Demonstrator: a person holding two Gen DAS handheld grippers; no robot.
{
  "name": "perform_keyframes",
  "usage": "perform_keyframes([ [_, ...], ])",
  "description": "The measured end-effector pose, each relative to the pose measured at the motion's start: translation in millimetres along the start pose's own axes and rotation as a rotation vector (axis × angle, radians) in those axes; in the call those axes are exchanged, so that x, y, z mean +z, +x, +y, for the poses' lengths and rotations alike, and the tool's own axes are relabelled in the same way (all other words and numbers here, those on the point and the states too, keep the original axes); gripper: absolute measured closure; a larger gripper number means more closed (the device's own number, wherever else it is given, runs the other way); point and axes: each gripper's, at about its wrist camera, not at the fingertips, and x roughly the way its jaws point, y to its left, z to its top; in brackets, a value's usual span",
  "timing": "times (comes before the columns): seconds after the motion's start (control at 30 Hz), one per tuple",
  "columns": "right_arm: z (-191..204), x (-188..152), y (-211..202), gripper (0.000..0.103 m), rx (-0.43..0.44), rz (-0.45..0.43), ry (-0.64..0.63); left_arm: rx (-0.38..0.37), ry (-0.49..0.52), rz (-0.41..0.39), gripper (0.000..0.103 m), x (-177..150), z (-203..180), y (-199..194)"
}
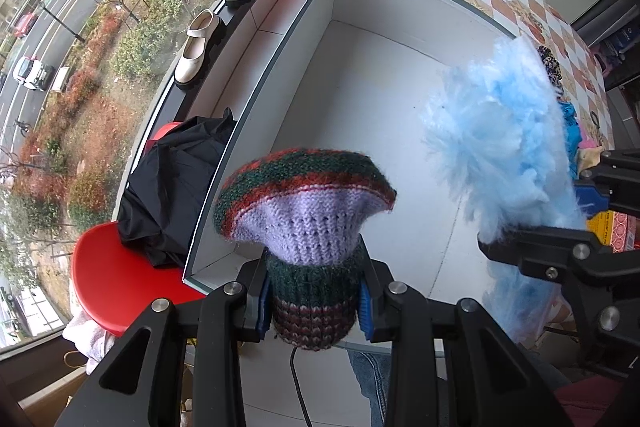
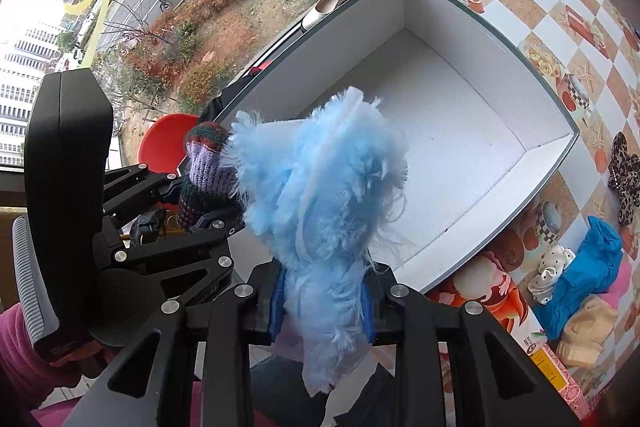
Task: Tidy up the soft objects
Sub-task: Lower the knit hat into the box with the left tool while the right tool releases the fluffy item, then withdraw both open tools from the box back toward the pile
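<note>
From the left wrist, the left gripper [image 1: 316,301] pinches a striped knitted woollen piece [image 1: 306,223] above the open white cardboard box [image 1: 304,27]; release it low inside. From the right wrist, the right gripper [image 2: 325,307] clamps a fluffy light-blue fibre bundle [image 2: 320,183] over the near rim; carry it further in.

Left gripper [image 1: 316,301]: I see its jaws clamped together, pinching an item between the blue pads [image 1: 366,311].
Right gripper [image 2: 324,301]: jaws likewise closed on its load, sitting just beside my left one, both pointing forward.
</note>
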Motion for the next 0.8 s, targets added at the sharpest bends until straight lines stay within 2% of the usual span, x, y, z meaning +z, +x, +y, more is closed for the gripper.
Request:
perform_keyframes([
  [0.07, -0.2, -0.2, 0.0, 0.072, -0.001, -0.002, 0.0, -0.001, 0.007, -0.006, 0.066, 0.1, 0.3, -1.2],
  [0.17, -1.9, -0.8, -0.6, 0.072, 0.006, -0.006, 0.003, -0.001, 0.025, -0.027, 0.056, -1.0, -1.8, -5.4],
  [0.23, -4.6, -0.9, -0.1, 0.064, 0.02, -0.007, 0.013, 0.021, 0.036, -0.044, 0.031, -1.4, -3.1, -8.3],
  [0.27, -5.9, -1.2, -0.5, 0.048, 0.022, -0.009, 0.02, 0.03, 0.04, -0.051, 0.026, -1.6, -3.3, -9.5],
  [0.3, -7.1, -1.1, -0.8, 0.027, 0.021, -0.012, 0.026, 0.036, 0.041, -0.059, 0.023, -1.8, -3.1, -10.9],
  [0.37, -8.8, -0.6, -3.5, 0.001, 0.011, -0.023, 0.035, 0.041, 0.04, -0.064, 0.022, -1.6, -2.7, -12.3],
  [0.5, -14.3, -1.2, -11.7, 0.001, -0.015, -0.05, 0.052, 0.078, 0.043, -0.051, 0.012, 1.5, -3.7, -9.3],
  [0.8, -27.4, -10.7, -20.4, 0.001, -0.029, -0.066, 0.102, 0.061, 0.076, -0.033, 0.009, 5.4, -9.9, -9.5],
])
